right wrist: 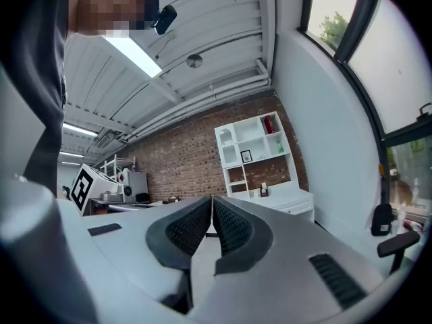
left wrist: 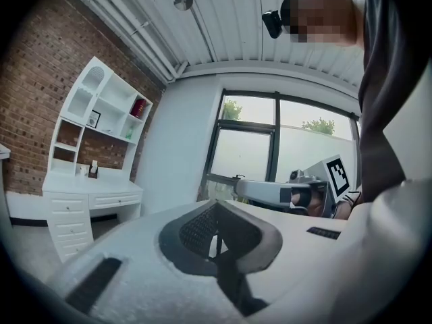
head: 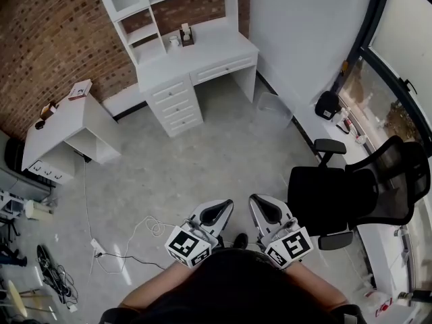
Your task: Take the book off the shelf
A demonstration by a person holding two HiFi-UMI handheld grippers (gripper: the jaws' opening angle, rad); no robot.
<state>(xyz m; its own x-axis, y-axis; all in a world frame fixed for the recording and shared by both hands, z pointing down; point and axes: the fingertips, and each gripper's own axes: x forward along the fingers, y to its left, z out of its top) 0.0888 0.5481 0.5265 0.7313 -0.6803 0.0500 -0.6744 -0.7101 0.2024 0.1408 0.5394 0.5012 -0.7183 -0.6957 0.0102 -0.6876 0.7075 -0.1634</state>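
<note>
Showing shelf [head: 143, 34] top cut off in head view | book [right wrist: 269, 124] tiny, red

Brick wall [head: 54, 39] behind white desk [head: 202, 49], low white cabinet [head: 67, 120] — grey floor [head: 202, 160], black mesh chair [head: 351, 187] by window [head: 408, 42].

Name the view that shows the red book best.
Right gripper view: it faces the shelf almost squarely, with the red book in the top right compartment. The left gripper view shows it obliquely; the head view cuts it off.
</note>
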